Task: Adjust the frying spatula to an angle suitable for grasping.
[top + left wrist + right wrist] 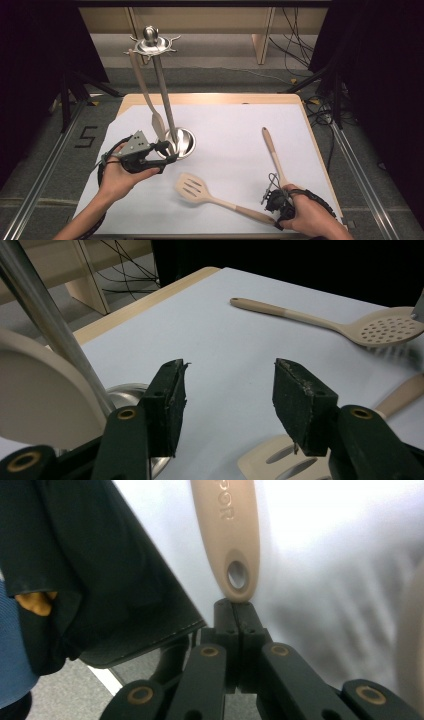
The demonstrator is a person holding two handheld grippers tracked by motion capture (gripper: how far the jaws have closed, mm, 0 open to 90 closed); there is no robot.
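A steel utensil stand [165,100] rises from its round base [184,142] at the table's left. A pale spoon [145,90] hangs from its top. My left gripper [170,152] sits by the base, open with nothing between the pads [230,385]; the stand's pole [45,325] and the spoon's bowl [35,395] are at its left. A slotted spatula [192,187] lies at the front middle, handle running right. My right gripper [276,219] is shut and empty, its tips [235,605] against that handle's end with the hang hole [235,575]. A perforated spoon [272,150] lies on the right.
A white sheet covers the wooden table [210,98]. The perforated spoon [385,327] and the slotted spatula [280,460] lie ahead of the left gripper. Dark cloth [90,570] hangs at the left of the right gripper view. Cables trail on the floor beyond the table.
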